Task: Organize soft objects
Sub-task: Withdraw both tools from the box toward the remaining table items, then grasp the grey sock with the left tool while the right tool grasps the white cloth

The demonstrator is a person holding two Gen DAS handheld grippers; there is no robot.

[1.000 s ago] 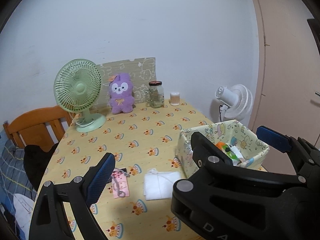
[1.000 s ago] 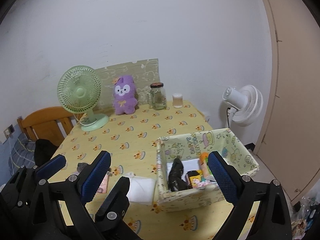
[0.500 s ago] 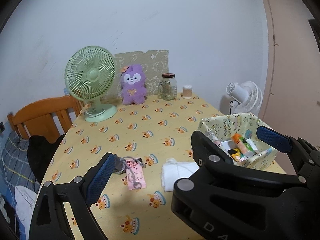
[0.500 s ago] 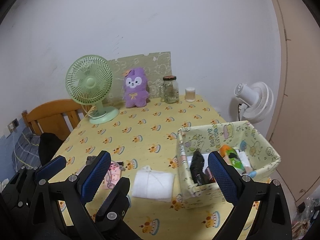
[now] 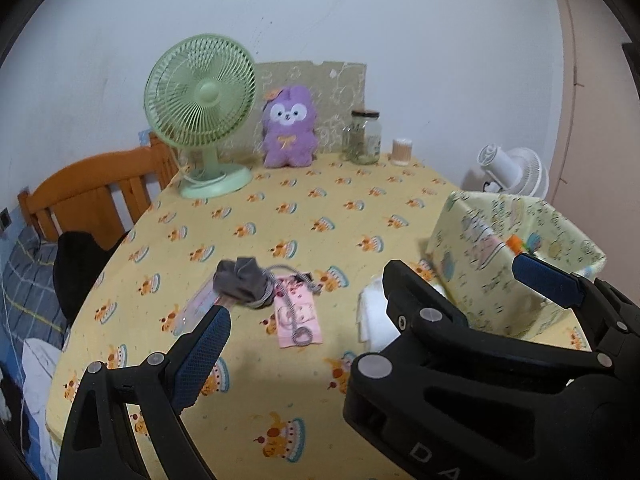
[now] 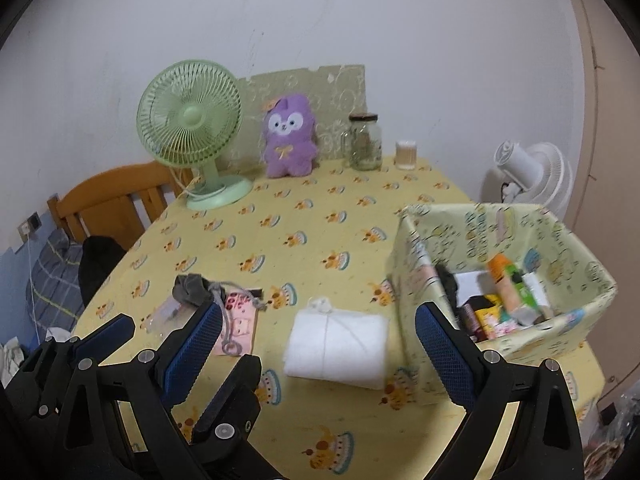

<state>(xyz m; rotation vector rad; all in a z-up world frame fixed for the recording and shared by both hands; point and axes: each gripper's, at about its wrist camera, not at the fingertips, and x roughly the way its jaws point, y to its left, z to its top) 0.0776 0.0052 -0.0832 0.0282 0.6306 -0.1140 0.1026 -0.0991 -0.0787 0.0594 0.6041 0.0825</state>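
Observation:
A grey crumpled cloth (image 5: 241, 282) lies on the yellow tablecloth (image 5: 320, 216), left of centre. A pink pouch with a grey cord (image 5: 298, 312) lies beside it. A folded white cloth (image 6: 337, 346) lies in front of a pale green fabric bin (image 6: 500, 264) that holds several small items. A purple plush toy (image 5: 289, 133) stands at the back. My left gripper (image 5: 372, 304) is open and empty above the table's front. My right gripper (image 6: 316, 340) is open and empty, hovering over the white cloth. The left gripper's fingers (image 6: 108, 330) show in the right wrist view.
A green desk fan (image 5: 202, 112), a glass jar (image 5: 365, 136) and a small cup (image 5: 402, 151) stand along the back wall. A wooden chair (image 5: 100, 196) with dark clothing is at the left. A white floor fan (image 6: 528, 176) stands beyond the table's right edge.
Both grippers moved forward and lower toward the table, so the cloths and bin look larger. The grey cloth has come into clear view. Both grippers stay open.

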